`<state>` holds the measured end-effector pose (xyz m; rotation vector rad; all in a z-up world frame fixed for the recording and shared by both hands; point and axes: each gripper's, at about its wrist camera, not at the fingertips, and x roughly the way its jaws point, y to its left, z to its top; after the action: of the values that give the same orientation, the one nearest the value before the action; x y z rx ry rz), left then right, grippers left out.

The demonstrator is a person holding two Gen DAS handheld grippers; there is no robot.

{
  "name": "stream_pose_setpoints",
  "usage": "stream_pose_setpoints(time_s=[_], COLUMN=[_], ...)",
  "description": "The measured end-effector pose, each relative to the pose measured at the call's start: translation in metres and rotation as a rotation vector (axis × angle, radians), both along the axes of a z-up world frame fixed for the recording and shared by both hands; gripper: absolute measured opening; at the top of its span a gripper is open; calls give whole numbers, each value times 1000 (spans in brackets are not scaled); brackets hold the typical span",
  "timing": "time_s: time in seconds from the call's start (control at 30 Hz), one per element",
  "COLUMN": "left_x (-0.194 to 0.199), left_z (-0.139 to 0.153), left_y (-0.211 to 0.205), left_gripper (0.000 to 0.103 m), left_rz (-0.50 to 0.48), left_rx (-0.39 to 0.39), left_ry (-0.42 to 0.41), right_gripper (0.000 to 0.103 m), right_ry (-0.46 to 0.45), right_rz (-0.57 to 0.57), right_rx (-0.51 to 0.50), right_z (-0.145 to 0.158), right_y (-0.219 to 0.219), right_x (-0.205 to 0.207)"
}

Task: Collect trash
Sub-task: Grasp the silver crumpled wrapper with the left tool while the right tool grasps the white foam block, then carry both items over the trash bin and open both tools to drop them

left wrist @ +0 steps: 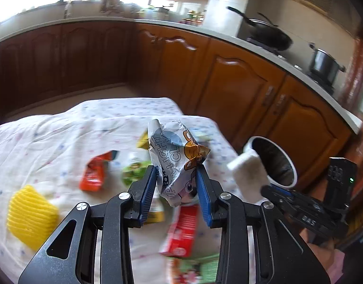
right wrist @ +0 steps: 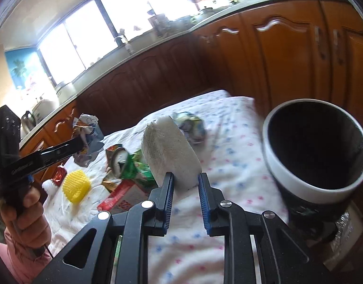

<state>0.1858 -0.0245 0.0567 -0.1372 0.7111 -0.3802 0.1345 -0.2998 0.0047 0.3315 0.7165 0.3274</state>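
Observation:
My left gripper [left wrist: 176,172] is shut on a crumpled white clay wrapper [left wrist: 174,156] and holds it above the table; the wrapper also shows in the right wrist view [right wrist: 88,139]. My right gripper [right wrist: 185,177] is shut on a white foam block [right wrist: 169,151], which shows in the left wrist view [left wrist: 247,175] beside the bin. The round bin [right wrist: 316,151] with a white rim and dark inside stands at the table's right edge, just right of the foam block; it also shows in the left wrist view [left wrist: 274,161].
On the floral tablecloth [left wrist: 51,137] lie an orange wrapper [left wrist: 93,175], a yellow foam net [left wrist: 29,215], a green packet [left wrist: 134,172], a red box [left wrist: 183,229] and a crumpled wrapper [right wrist: 191,125]. Wooden kitchen cabinets [left wrist: 229,78] stand behind the table.

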Motion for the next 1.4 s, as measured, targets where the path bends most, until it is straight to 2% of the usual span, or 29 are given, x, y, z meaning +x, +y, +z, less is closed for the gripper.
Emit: stream_pose_setpoints(time_s=[0.17, 0.43, 0.73, 1.1, 1.4], left_x=[-8, -15, -9, 14, 39], left_z=[0, -20, -32, -32, -30], left_y=[-34, -90, -139, -201, -252], left_gripper=[33, 33, 33, 33, 34], left_rz=[-78, -177, -237, -295, -326], left_rx=[11, 57, 96, 106, 149], left_ry=[8, 45, 77, 106, 140], right_gripper=[21, 21, 22, 22, 23], right_ry=[4, 14, 19, 90, 173], right_rz=[-58, -140, -222, -320, -323], right_rx=[-6, -18, -34, -145, -211], right_z=[1, 1, 2, -2, -7], right_y=[-23, -61, -97, -137, -150], right_x=[-11, -23, -25, 0, 29])
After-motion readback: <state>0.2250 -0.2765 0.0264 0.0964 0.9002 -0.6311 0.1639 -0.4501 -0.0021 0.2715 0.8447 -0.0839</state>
